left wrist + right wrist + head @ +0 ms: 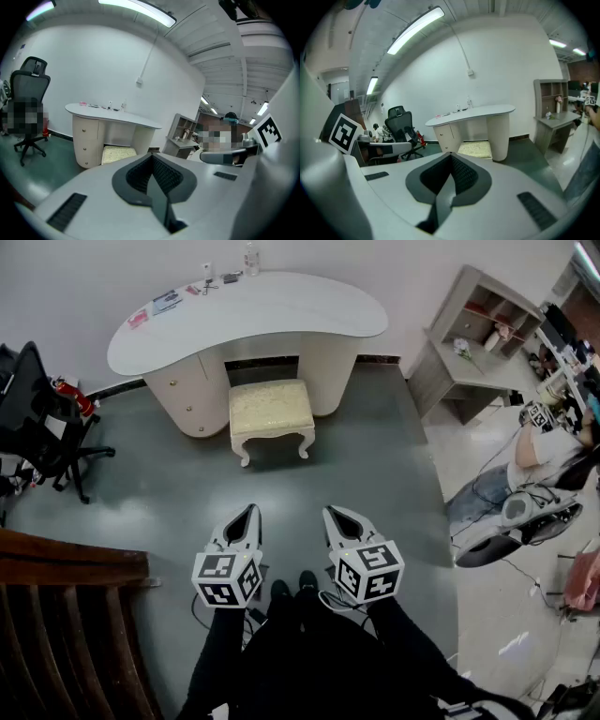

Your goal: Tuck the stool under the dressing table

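The white curved dressing table [253, 310] stands against the far wall. A cream-cushioned stool [270, 409] with white legs stands in front of its knee opening, the back part just under the tabletop and most of it out on the floor. My left gripper [248, 513] and right gripper [334, 515] are held side by side, well short of the stool, both shut with nothing between the jaws. The left gripper view shows its gripper [152, 174] pointing at the stool [117, 153] and table [112, 115]. In the right gripper view its gripper [450, 177] faces the stool [476, 149] and table [471, 114].
A black office chair [42, 423] and a red extinguisher [75, 397] stand at the left. Dark wooden slats [66, 624] fill the near left. A grey shelf desk [469, 343] and a seated person [553, 451] are at the right. Small items lie on the tabletop [178, 296].
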`<state>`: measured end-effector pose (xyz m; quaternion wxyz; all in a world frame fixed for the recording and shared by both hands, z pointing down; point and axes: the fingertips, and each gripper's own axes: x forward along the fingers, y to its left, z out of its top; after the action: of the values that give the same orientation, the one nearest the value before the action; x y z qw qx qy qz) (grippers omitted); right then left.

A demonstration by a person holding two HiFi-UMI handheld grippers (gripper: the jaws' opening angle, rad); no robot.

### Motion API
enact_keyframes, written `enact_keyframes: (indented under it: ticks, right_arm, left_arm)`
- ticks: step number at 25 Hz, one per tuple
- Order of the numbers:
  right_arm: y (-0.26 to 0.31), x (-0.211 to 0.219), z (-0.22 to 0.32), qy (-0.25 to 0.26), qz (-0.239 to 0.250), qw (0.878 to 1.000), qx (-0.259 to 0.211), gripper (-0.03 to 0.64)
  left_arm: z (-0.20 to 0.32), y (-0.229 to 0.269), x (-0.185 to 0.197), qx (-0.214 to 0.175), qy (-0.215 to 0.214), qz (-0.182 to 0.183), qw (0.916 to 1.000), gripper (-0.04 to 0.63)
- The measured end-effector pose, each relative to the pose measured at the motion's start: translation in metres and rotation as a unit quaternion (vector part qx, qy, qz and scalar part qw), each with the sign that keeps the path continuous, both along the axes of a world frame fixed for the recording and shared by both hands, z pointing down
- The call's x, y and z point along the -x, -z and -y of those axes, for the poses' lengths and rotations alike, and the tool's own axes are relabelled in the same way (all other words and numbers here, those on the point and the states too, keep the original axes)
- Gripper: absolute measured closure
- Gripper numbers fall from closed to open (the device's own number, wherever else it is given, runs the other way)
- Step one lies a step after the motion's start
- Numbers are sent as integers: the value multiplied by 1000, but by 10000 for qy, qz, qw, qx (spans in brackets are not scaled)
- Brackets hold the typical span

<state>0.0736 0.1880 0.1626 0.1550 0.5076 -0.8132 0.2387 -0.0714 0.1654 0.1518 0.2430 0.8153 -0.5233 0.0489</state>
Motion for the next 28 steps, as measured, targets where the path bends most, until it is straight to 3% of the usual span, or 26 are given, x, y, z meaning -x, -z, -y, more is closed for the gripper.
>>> enact_keyframes:
  ticks: [13, 19, 28]
  right_arm:
    - [-11, -21, 16, -9, -230, 9997, 5, 614]
    - [-23, -58, 24, -315, -202, 9990, 238, 614]
    - [-23, -89, 44, -283, -573, 9979, 59, 614]
  left_arm:
    - [9, -10, -6, 80, 116, 61, 9999, 588]
    - [19, -19, 6, 131, 487, 217, 9985, 588]
    - [37, -13, 15, 98, 899, 476, 9948, 588]
